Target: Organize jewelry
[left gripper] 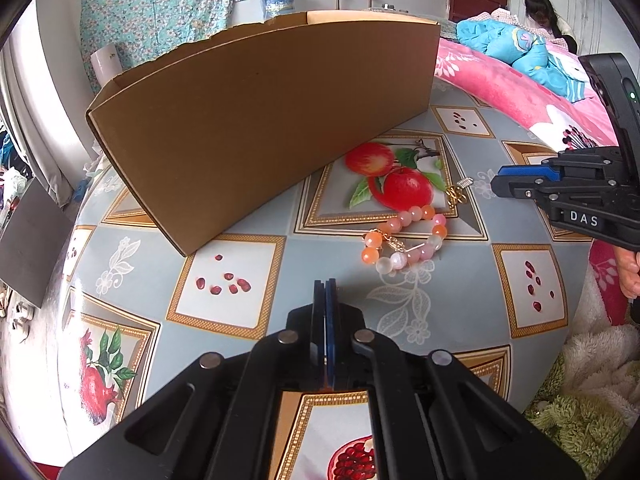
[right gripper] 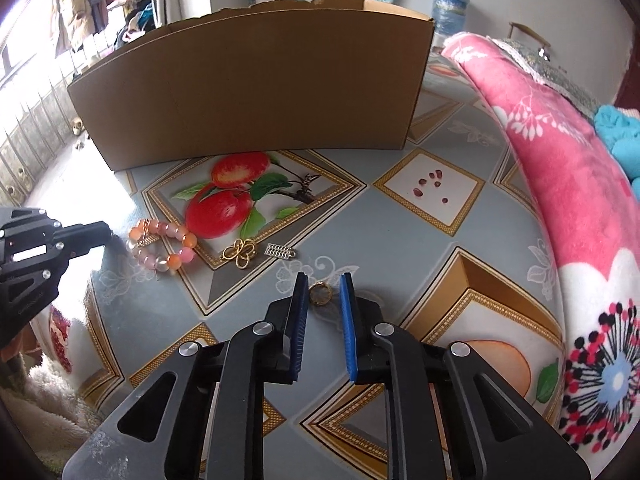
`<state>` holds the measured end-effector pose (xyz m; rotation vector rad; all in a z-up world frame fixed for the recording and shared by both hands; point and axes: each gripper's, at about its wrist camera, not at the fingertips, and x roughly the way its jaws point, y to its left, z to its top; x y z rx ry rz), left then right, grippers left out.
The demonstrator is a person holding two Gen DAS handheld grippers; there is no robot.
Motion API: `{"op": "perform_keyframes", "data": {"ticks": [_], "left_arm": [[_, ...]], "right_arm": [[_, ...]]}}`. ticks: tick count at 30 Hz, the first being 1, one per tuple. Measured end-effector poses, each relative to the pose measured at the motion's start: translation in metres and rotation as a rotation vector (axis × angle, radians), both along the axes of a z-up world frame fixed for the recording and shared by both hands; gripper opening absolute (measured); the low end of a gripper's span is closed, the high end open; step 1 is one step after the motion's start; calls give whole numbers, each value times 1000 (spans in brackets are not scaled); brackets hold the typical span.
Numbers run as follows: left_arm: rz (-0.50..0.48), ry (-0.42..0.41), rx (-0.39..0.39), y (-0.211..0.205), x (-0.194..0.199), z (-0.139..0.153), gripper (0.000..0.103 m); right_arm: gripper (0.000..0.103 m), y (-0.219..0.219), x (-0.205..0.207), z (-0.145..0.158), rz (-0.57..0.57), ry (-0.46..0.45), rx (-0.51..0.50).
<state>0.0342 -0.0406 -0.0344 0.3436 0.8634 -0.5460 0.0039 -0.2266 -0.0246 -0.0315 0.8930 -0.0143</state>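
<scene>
White "DAS" lettering, right gripper [left gripper: 500, 184] body

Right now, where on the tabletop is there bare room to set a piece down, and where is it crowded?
Free: the cloth between the cardboard box and the pink blanket, and the patch before the left gripper. Crowded: the strip holding the bead bracelet, gold butterfly charm, silver charm and gold ring between the right gripper fingers.
</scene>
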Motion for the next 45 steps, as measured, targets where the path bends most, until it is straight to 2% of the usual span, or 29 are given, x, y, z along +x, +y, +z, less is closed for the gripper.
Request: {"op": "perform_keyframes", "data": {"ticks": [3,7,8,18,24,27,29,30,33,35,40,42,44,45], "left_arm": [[-1,-2,2,0,0,0,0],[-4,-3,1,0,0,1,0],[-5,-4,1,-1,0,1,0],[-7,-18,-2,-2,-2,5,0],[2,-16,-2,0,-2,4,0],[4,-9,-8,1,-2,3,0],[3,-11,-5,2,-2,3,0],[3,-10,-4,2,-3,3,0],[4,-9,-1,3,-3,2,0],[5,-7,0,4,-2,1,0],[1,-5,5,4,-2,1,0],[0,-5,7,4,-1,2,0],[0,-4,6,4,-1,2,0],[1,-4,5,3,-1,2,0]], "right_arm": [[10,6,-2,0,12,-3,-26],[8,2,-3,0,3,-8,-1],[4,1,-4,1,0,-11,5],[1,0,-8,6,0,-10,26],[1,-13,-11,12,-11,6,134],[9,-16,-8,15,21,-7,163],[29,-13,-4,16,75,-9,135],[33,-10,-2,15,106,-5,110],[34,-1,2,10,193,7,32],[34,1,4,7,244,22,19],[27,-1,9,2,355,47,-5],[22,-4,12,2,378,56,-5],[10,-8,16,3,385,72,8],[10,-7,14,3,380,77,19]]}}
